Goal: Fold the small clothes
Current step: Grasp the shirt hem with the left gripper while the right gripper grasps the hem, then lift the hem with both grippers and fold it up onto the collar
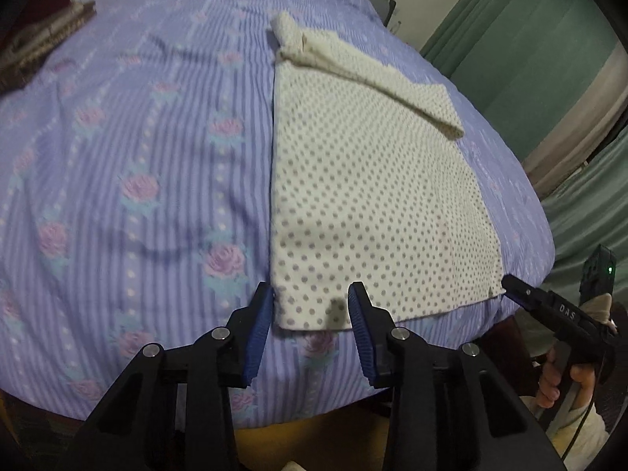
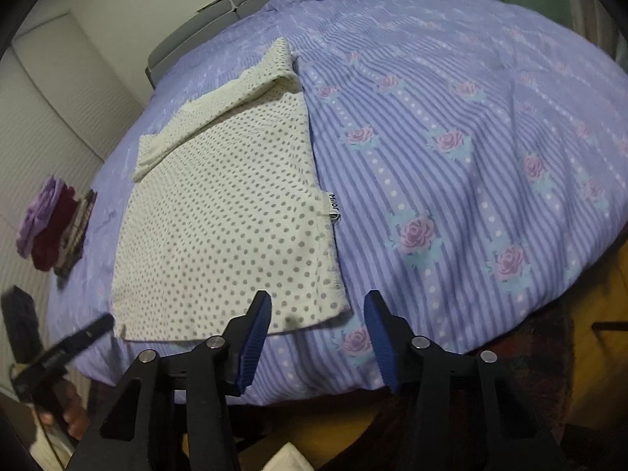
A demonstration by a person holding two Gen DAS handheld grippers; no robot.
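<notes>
A cream garment with grey dots (image 1: 373, 204) lies flat on the bed, a sleeve folded across its far end (image 1: 376, 78). My left gripper (image 1: 311, 290) is open just above the garment's near left corner, which lies between its blue pads without being pinched. My right gripper (image 2: 318, 298) is open over the near right corner (image 2: 337, 306), which also lies loose between its pads. A white label (image 2: 333, 206) sticks out of the garment's right edge. The left wrist view shows one of the right gripper's fingers (image 1: 522, 292) at that corner.
The bed has a purple striped cover with roses (image 1: 137, 196). A stack of folded clothes (image 2: 55, 227) sits at its far left edge. Green curtains (image 1: 510, 39) hang to the right and a grey headboard (image 2: 235, 11) stands behind. The bed's near edge runs just under the grippers.
</notes>
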